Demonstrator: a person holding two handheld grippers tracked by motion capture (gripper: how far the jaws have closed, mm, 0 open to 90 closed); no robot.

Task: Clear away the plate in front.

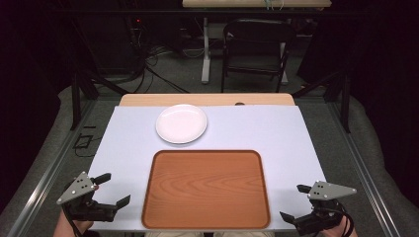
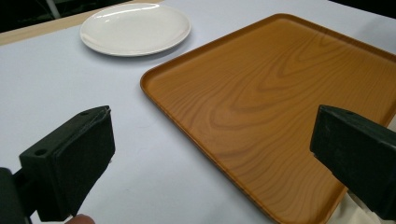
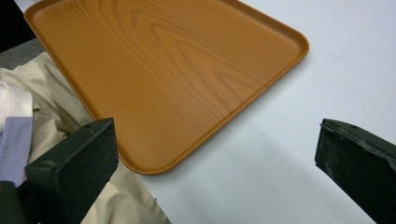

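A: High view. Wooden tray [image 1: 206, 190] sits at the near-centre of the white table [image 1: 296, 133], its near edge about at the table's front edge. White plate [image 1: 181, 123] is just beyond its far-left corner, apart from it. Left gripper [image 1: 114, 189] is off the tray's left edge, right gripper [image 1: 295, 201] off its right edge. Both have their jaws spread and hold nothing.

B: Touching the tray?

A: No, both near it but clear. Left gripper view: jaws wide apart, tray [image 2: 280, 116] ahead and to the right, plate [image 2: 135, 29] farther off past its corner.

B: Handling guess?

A: The tray looks stiff with a smooth wood-grain finish, probably light for its span, and likely slick under the pads. It has a low raised rim [image 2: 177, 123] all round, and that's the only thing to pinch. A flat centre gives no grip.

B: One side or two?

A: Two, I'd say. It's wide, so a single pinch would let it droop or twist. Take the rim at mid-left and mid-right, one jaw under and one over the lip.

B: Right gripper view?

A: Jaws wide apart, nothing between them. Tray's [image 3: 177, 74] rounded near corner [image 3: 144, 170] overhangs the table edge slightly, above the person's light clothing [image 3: 56, 116]. The underside there looks reachable. The plate is the fragile item, so keep the tray level and away from it.
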